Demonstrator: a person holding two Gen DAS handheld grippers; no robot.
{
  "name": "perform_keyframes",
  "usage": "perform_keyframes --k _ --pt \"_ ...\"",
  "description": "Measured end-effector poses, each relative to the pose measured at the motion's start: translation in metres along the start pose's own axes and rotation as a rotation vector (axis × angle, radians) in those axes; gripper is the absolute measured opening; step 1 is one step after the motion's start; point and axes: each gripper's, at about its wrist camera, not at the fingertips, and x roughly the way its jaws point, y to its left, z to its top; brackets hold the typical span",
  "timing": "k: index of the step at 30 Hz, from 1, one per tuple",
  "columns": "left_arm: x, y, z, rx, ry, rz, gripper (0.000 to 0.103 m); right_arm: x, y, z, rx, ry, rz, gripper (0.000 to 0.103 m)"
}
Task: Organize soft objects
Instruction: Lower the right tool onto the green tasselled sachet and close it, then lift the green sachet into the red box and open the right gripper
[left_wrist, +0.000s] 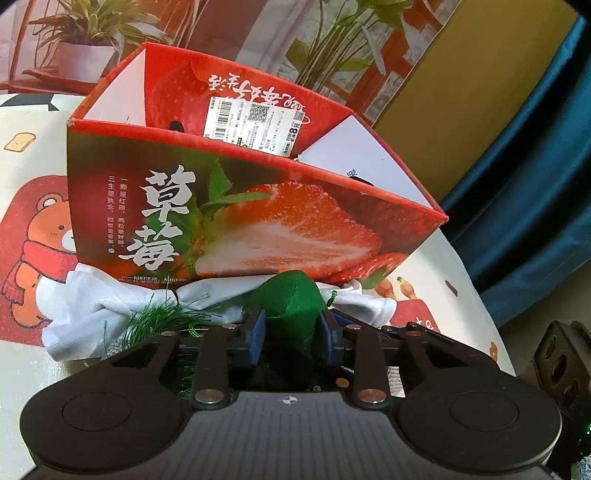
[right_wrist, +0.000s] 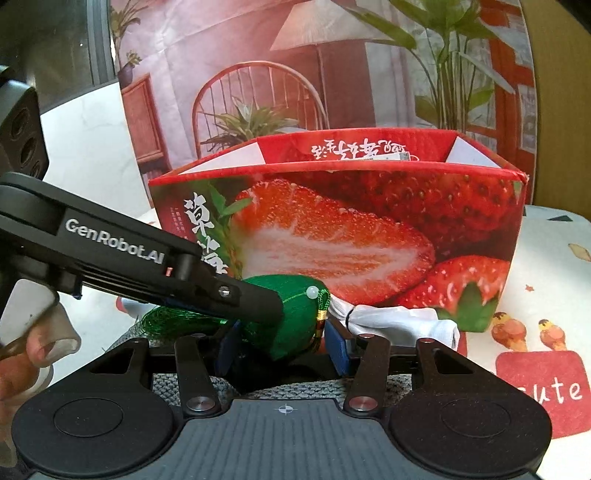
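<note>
Left tool (left_wrist: 291, 328) clamped on the green sachet (left_wrist: 291, 295), blue pads (left_wrist: 257, 332) pressing both its sides, sachet low over the surface (left_wrist: 22, 369). In the right wrist view the same green sachet (right_wrist: 295, 317) sits between the right tool's (right_wrist: 282, 349) blue pads (right_wrist: 338, 350); gap there looks wider than the sachet, contact not clear, so cannot tell whether the right tool grips it. Left tool's black finger (right_wrist: 255, 299) crosses in from the left and lies against the sachet. White bead (right_wrist: 312, 292) and small green tassel with a gold band (right_wrist: 322, 314) on the sachet's right end. Loose green fringe (left_wrist: 162, 317) spreads left of the sachet. Gloved hand (right_wrist: 33, 347) at the left edge of the right view. Just behind the sachet, a white cloth knotted in the middle (left_wrist: 110, 299) lies on the surface, touching the base of the strawberry box (left_wrist: 258, 221). Box open-topped, white label (left_wrist: 255, 125) on the inner far wall. Surface cover has a bear print (left_wrist: 44, 236). Farther back, a printed backdrop with a chair and plants (right_wrist: 258, 92). Blue curtain (left_wrist: 535, 184) on the right of the left view.
</note>
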Motion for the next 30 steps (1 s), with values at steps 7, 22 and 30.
perform_keyframes --k 7,22,30 --pt "-0.018 -0.008 0.006 0.010 -0.042 -0.015 0.025 -0.015 -0.003 0.007 0.025 -0.048 0.032 0.032" --pt "-0.072 -0.040 0.038 0.068 -0.198 -0.040 0.025 -0.055 0.010 0.053 -0.030 -0.185 0.054 0.032" --pt "-0.109 -0.064 0.078 0.119 -0.329 -0.059 0.025 -0.079 0.019 0.116 -0.127 -0.288 0.077 0.032"
